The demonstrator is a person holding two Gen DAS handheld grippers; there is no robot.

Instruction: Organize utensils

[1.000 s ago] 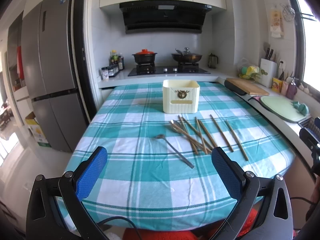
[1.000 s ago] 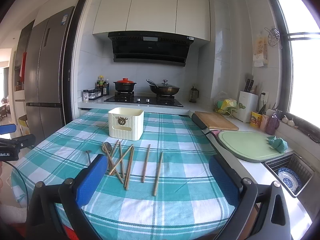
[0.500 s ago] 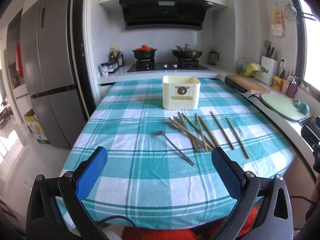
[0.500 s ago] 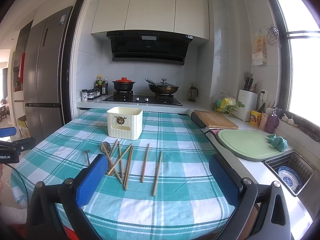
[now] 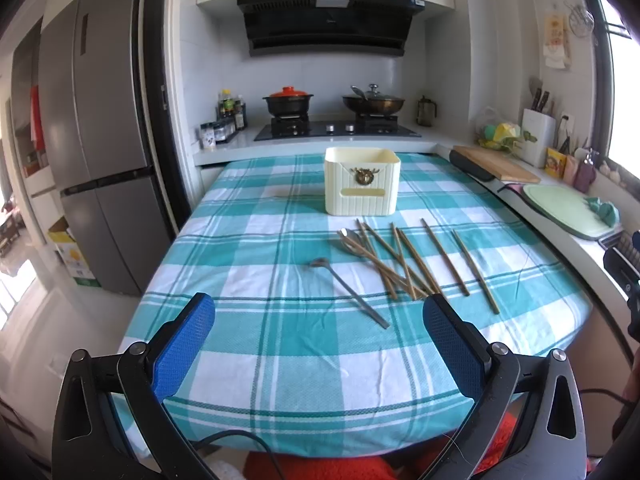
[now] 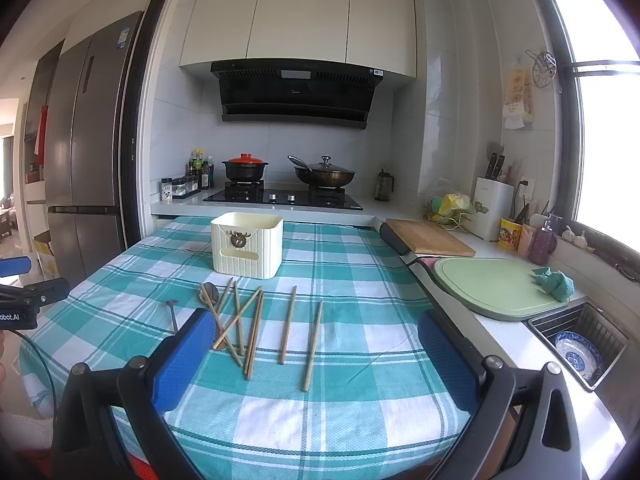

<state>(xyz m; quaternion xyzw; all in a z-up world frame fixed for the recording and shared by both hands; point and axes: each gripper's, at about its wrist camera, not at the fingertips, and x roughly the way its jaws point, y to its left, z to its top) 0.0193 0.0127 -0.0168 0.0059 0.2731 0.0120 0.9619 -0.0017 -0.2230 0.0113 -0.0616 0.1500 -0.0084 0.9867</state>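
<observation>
Several wooden chopsticks lie scattered on a teal checked tablecloth, some crossed over a metal spoon. A second, thin metal spoon lies apart to their left. Behind them stands a cream utensil holder. My left gripper hangs open over the table's near edge, nothing between its blue pads. My right gripper is open too, just short of the chopsticks' near ends.
A counter runs along the right with a wooden board, a green cutting board with a teal cloth, and a sink holding a blue bowl. A stove with pots is behind the table, a fridge at the left.
Both views have shifted slightly, with the table a little lower and nearer in frame. The utensils and holder have not moved, and both grippers stay open.
</observation>
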